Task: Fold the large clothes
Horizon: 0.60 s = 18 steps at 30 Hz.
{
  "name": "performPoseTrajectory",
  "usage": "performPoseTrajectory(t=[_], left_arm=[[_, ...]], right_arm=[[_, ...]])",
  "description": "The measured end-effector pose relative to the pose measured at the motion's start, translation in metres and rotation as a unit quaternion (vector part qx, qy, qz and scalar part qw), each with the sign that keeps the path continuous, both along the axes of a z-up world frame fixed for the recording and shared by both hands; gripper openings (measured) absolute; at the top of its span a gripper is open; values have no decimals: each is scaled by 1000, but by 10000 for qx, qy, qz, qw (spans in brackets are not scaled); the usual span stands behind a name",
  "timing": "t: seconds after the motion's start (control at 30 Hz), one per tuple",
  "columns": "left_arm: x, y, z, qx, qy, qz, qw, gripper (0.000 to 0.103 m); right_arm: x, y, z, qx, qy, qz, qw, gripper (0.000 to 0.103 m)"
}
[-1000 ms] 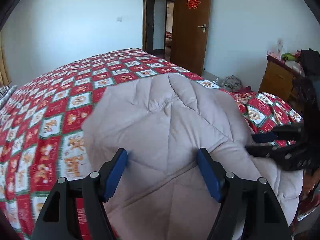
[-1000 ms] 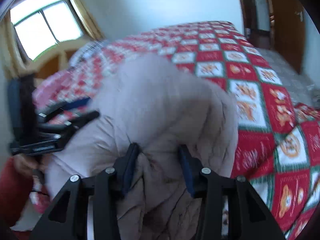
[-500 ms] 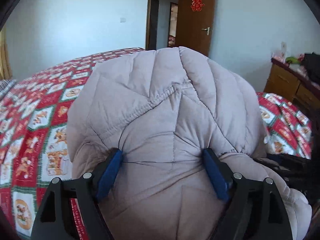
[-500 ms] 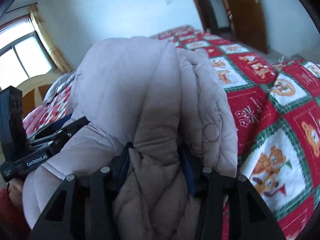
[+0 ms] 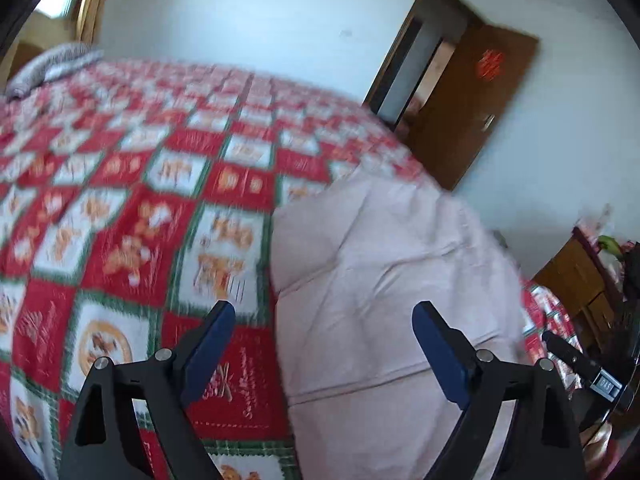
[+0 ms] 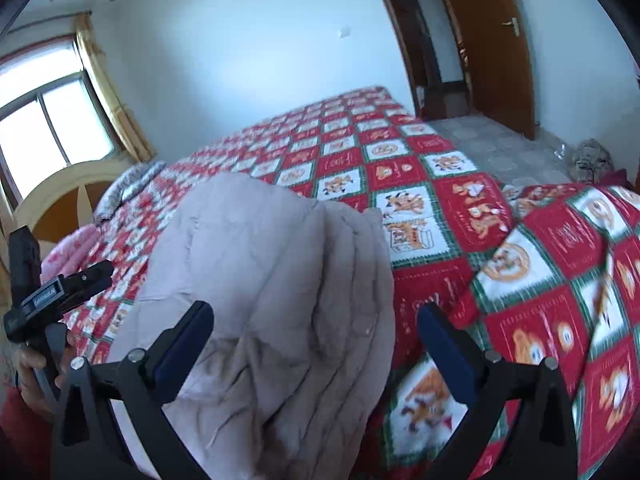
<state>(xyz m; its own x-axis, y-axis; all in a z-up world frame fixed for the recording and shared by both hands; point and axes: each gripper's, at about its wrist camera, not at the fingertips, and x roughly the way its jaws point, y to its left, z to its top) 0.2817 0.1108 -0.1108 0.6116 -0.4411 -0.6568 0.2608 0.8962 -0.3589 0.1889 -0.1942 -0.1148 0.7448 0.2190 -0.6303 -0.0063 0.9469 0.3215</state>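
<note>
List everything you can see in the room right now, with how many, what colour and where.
Padded coat: one, pale pinkish grey, folded on the bed's near edge, free of both claws.
Bedspread: one, red, white and green squares, covering the bed.
Grey blanket: one, at the bed's head.
Pink cloth: one, by the headboard.
Headboard: one, cream and brown, under the window.
Window: one, bright, with a yellow curtain.
Door: one, brown, open, red paper ornament on it.
Dresser: one, brown, with clutter on top.
Grey bundle: one, on the floor.
Left claw: black, blue pads, open.
Right claw: same, open, jaws just opening.
Hand: one, holding the left claw's handle.
</note>
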Motion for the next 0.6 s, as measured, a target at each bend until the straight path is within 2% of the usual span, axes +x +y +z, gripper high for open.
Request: performPoseTrajectory(t=[0.13, 0.33, 0.47, 0.53, 0.6], left_arm=[[-4, -23, -21, 210, 70, -140, 9997, 91], [-12, -34, -24, 632, -207, 81, 9978, 96], [-17, -37, -20, 981, -468, 96, 9940, 96], [-16, -39, -17, 1205, -566, 81, 9911, 97], [-12, -40, -16, 1353, -568, 90, 9891, 97]], right_arm=[[31, -1, -25, -109, 383, 118, 9991, 103], [34, -10, -48, 472, 490, 333, 9971, 103], [37, -20, -65, 1209, 698, 446, 9892, 103], [40, -23, -65, 1300, 783, 538, 9870, 103], [43, -19, -61, 1158, 790, 625, 9882, 103]])
